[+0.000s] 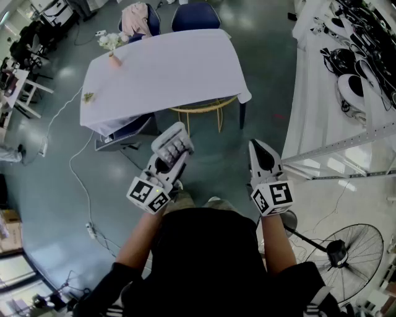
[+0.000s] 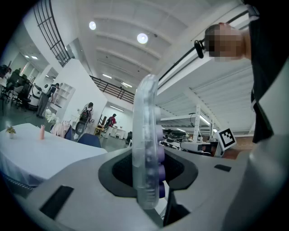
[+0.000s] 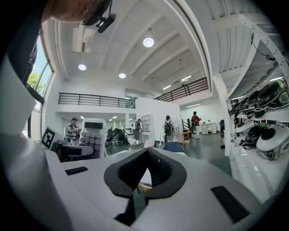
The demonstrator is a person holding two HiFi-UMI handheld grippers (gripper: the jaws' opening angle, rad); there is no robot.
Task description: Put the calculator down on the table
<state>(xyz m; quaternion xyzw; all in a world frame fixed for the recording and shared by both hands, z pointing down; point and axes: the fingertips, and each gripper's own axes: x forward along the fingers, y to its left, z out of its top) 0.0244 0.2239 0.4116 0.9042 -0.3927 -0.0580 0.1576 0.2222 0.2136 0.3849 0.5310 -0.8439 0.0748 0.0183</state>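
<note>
A white calculator [image 1: 170, 141] with rows of round keys stands upright in my left gripper [image 1: 175, 156], which is shut on its lower end, in the air in front of the person's body. In the left gripper view the calculator [image 2: 145, 126] shows edge-on, clear-cased with purple keys, clamped in the left gripper [image 2: 148, 175]. The white-clothed table [image 1: 167, 68] lies ahead and beyond it. My right gripper [image 1: 260, 148] hovers to the right, shut with nothing in it; in its own view the right gripper [image 3: 148, 154] has its jaws meeting, and the calculator [image 3: 92, 134] appears at the left.
A pink vase with flowers [image 1: 113, 56] stands on the table's far left corner. Blue chairs [image 1: 195, 15] sit behind it and a yellow stool [image 1: 204, 110] under its near edge. A long white bench with helmets [image 1: 346, 74] runs along the right. A floor fan [image 1: 346, 251] stands at lower right.
</note>
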